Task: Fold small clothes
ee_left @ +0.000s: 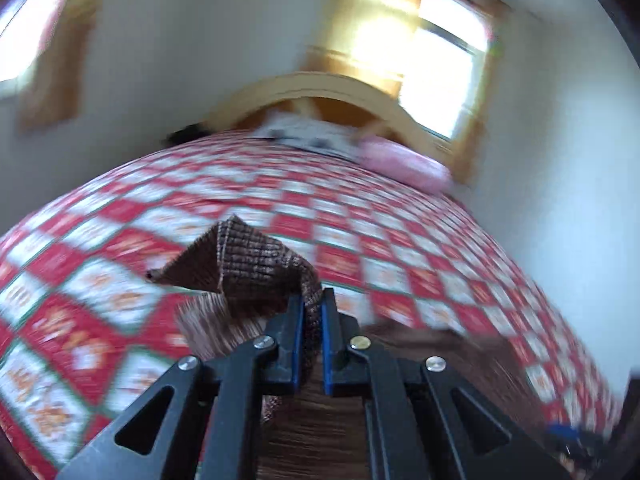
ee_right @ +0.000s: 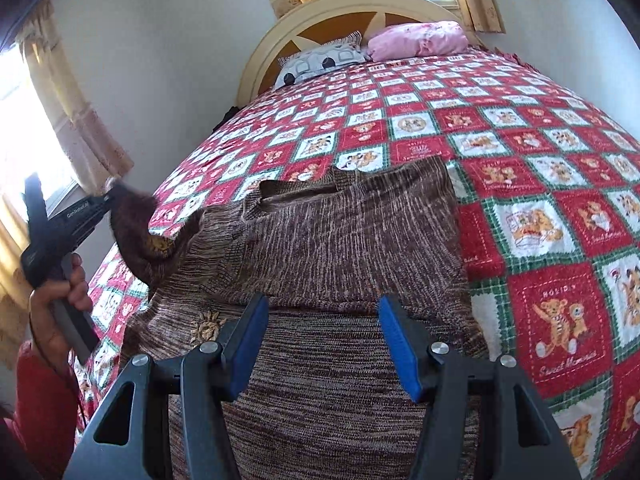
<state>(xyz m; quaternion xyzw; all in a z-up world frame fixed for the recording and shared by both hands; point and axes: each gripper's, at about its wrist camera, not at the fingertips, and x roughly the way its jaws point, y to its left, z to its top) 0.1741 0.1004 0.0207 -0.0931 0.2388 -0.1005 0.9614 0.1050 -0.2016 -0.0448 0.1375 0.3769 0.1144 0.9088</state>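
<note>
A brown knitted garment lies spread on the red checked bedspread. My left gripper is shut on a fold of the garment's cloth, lifted clear of the bed; the picture is blurred with motion. In the right wrist view this left gripper is at the far left in a person's hand, holding the garment's left edge up. My right gripper hovers just over the garment's near part, jaws apart, nothing between the blue pads.
At the head of the bed stand a wooden headboard, a patterned pillow and a pink pillow. Curtained windows are at the left and behind the bed. A white wall runs along the bed's left side.
</note>
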